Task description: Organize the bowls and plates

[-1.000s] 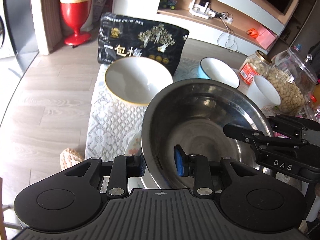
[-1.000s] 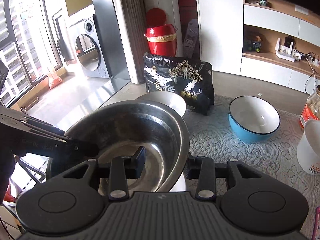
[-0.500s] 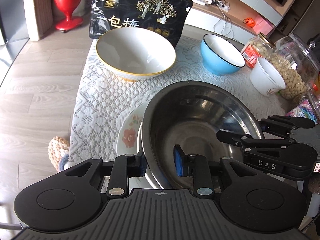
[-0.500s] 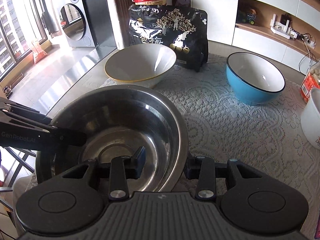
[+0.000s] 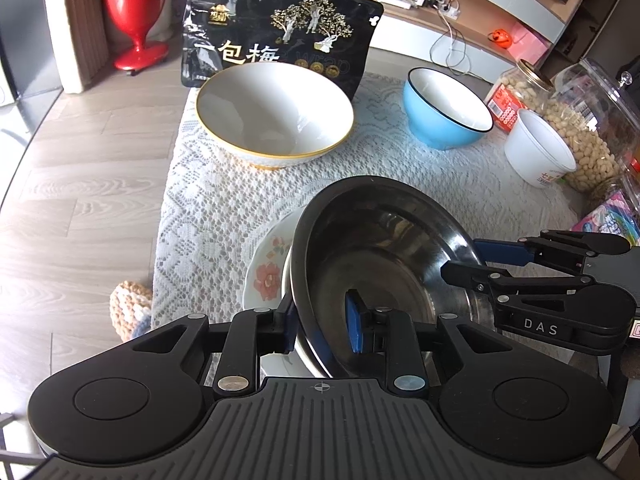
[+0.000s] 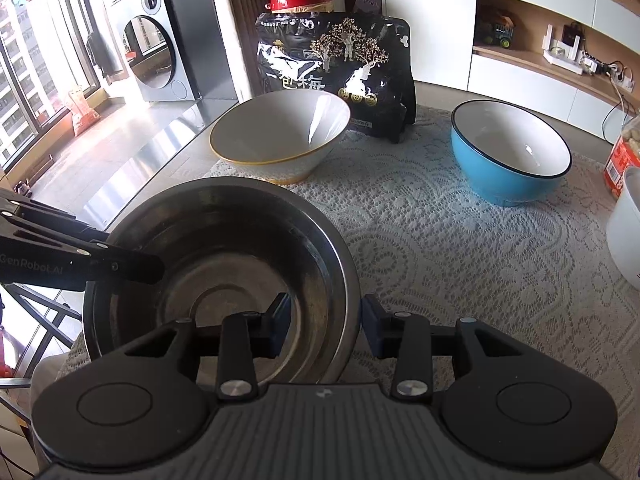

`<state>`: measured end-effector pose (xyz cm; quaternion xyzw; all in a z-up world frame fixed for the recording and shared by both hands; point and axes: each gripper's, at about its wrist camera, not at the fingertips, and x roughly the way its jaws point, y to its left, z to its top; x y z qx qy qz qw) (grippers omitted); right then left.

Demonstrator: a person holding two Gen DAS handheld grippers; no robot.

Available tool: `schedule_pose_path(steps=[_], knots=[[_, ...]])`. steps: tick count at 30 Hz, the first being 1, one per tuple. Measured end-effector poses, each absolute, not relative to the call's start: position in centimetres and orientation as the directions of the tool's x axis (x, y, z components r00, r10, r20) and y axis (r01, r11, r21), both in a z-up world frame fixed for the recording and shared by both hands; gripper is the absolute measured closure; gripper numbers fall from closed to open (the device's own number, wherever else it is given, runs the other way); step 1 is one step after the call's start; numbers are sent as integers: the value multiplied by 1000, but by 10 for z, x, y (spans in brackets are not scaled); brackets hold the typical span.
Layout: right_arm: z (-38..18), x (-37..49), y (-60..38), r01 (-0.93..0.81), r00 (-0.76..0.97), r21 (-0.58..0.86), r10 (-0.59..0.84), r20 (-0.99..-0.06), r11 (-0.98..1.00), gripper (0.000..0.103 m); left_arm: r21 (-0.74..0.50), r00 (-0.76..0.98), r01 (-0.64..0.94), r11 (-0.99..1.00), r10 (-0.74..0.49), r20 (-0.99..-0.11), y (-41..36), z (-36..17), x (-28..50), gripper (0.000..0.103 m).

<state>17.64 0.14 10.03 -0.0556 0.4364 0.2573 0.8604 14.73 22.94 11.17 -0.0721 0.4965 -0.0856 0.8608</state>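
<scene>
A steel bowl (image 5: 384, 248) (image 6: 208, 248) sits tilted on a floral plate (image 5: 268, 268) at the near left of the lace-covered table. My left gripper (image 5: 322, 322) straddles its near rim, one pad outside and the blue pad inside, and the jaws are closing on the wall. My right gripper (image 6: 324, 322) is shut on the opposite rim; in the left wrist view it reaches in from the right (image 5: 460, 258). Farther back stand a white bowl with a gold rim (image 5: 272, 116) (image 6: 280, 128) and a blue bowl (image 5: 444, 116) (image 6: 508, 160).
A black snack bag (image 5: 276, 36) stands upright behind the white bowl. A white cup (image 5: 536, 152) and clear jars of peanuts (image 5: 592, 128) crowd the right side. The table's left edge (image 5: 168, 208) drops to a wooden floor.
Both grippers have come down with the steel bowl, from above the table onto the floral plate. The views now tip more toward the tabletop.
</scene>
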Motion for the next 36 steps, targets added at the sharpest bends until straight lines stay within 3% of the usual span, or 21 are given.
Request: schedule_pose_path(steps=[4, 12, 21, 25, 28, 32, 36], knots=[[95, 177, -2, -490, 475, 143, 401, -783, 860, 64, -141, 509, 52, 989, -148, -848, 234, 114, 147, 75], [89, 178, -6, -484, 466, 164, 412, -783, 859, 64, -132, 491, 34, 991, -132, -861, 241, 108, 146, 74], [86, 174, 4, -508, 451, 179, 438, -778, 842, 56, -122, 468, 42, 992, -127, -875, 233, 101, 150, 74], [98, 165, -9, -498, 534, 153, 441, -721, 854, 55, -62, 504, 23, 998, -65, -861, 233, 122, 146, 73], [112, 151, -28, -447, 683, 44, 373, -628, 893, 43, 21, 609, 16, 1000, 7, -793, 221, 155, 142, 75], [134, 141, -73, -294, 856, -30, 249, -454, 955, 36, -152, 672, 94, 984, -175, -719, 189, 199, 161, 75], [181, 173, -140, -280, 808, 75, 277, -520, 957, 36, -330, 593, 215, 919, -392, -703, 123, 220, 207, 75]])
